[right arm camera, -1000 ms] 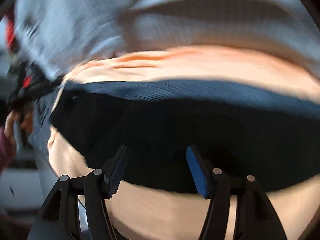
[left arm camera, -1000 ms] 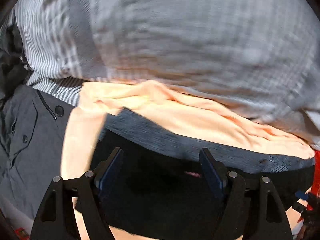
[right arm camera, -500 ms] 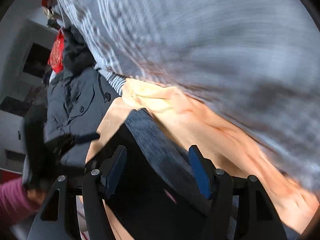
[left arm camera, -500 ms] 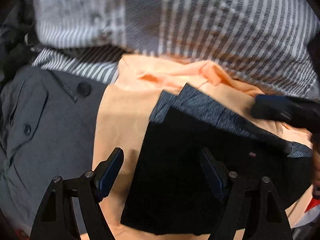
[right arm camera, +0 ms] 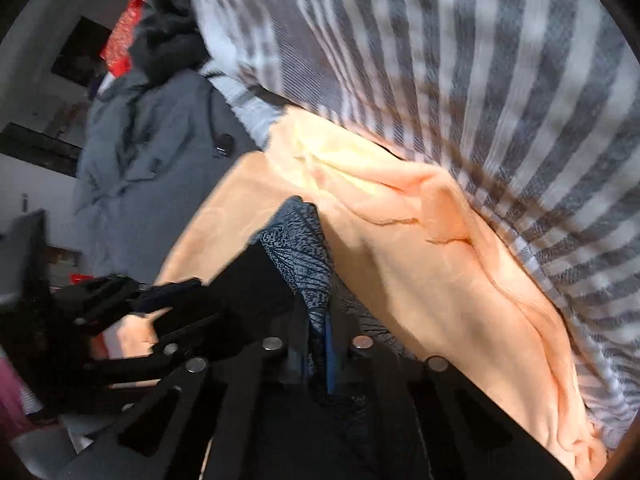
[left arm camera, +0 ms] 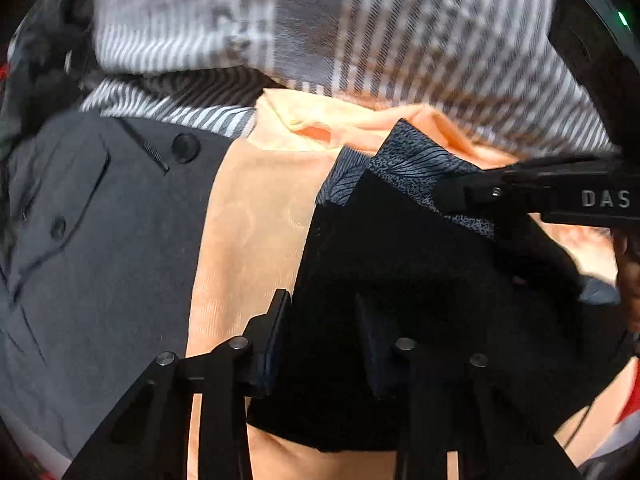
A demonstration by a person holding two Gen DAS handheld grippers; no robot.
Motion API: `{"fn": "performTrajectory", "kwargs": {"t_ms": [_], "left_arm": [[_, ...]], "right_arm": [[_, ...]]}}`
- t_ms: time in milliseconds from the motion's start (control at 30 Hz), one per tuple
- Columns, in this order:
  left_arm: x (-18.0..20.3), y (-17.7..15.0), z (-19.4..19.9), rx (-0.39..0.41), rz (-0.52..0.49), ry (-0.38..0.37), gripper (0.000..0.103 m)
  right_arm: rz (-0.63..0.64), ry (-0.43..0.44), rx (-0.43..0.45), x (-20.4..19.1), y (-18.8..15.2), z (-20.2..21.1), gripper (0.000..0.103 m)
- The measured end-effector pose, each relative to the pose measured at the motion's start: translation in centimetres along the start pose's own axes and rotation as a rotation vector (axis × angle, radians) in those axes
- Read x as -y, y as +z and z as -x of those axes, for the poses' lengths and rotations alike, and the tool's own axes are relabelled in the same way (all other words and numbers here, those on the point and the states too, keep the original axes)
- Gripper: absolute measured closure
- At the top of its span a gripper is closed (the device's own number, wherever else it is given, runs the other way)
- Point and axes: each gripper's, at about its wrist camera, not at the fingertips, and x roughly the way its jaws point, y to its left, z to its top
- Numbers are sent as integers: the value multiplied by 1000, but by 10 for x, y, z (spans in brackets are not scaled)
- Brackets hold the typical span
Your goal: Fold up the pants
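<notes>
Black pants (left arm camera: 400, 280) with a grey patterned waistband (left arm camera: 404, 156) lie on an orange cloth (left arm camera: 248, 224). My left gripper (left arm camera: 322, 340) points down over the pants' left edge. Its jaws are closing, black fabric lies between them, and a gap still shows. From the right, my right gripper (left arm camera: 444, 196) pinches the waistband. In the right wrist view the right gripper (right arm camera: 320, 344) is shut on the waistband (right arm camera: 304, 252), which rises in a fold between the fingers. The left gripper (right arm camera: 176, 312) appears there at the left, at the pants' (right arm camera: 248, 280) edge.
A grey jacket (left arm camera: 92, 240) with buttons lies left of the orange cloth. Striped grey and white bedding (left arm camera: 360, 32) is bunched behind it. A pink sleeve (right arm camera: 12, 392) shows at the lower left of the right wrist view, and something red (right arm camera: 124, 36) lies further back.
The right gripper swung in over the pants and shut on the waistband. The left gripper moved lower over the pants' left edge and its jaws narrowed.
</notes>
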Motion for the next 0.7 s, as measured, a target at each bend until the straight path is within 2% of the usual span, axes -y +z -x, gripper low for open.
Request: {"fn": "performTrajectory", "kwargs": {"t_ms": [100,233,267,333,367,400,467,567,700], "left_arm": [[-17,-2,6,0,56,-11,68],[-30,-1,3,-7,76,52,68],[-35,-2,2,-14,84,61,68],[-34,4,2,-5,96,91,68],[-33,3,7,12,95,113,68],[-30,2,11,25,85,129,68],[-24,2,20,40,60,125,68],[1,10,31,57,3,82,68],[48,25,19,41,-46,14,65]], "right_arm": [[9,17,-1,-8,8,2,100],[47,-13,0,-22,24,-19,99],[54,-44,2,-23,28,-29,99],[41,-85,-5,-18,30,-43,91],[16,-106,21,-16,31,-42,82],[-10,-117,49,-14,30,-34,75],[-31,-126,89,-16,26,-14,66],[-57,-186,187,-15,-3,38,66],[-207,-218,208,22,-62,81,66]]}}
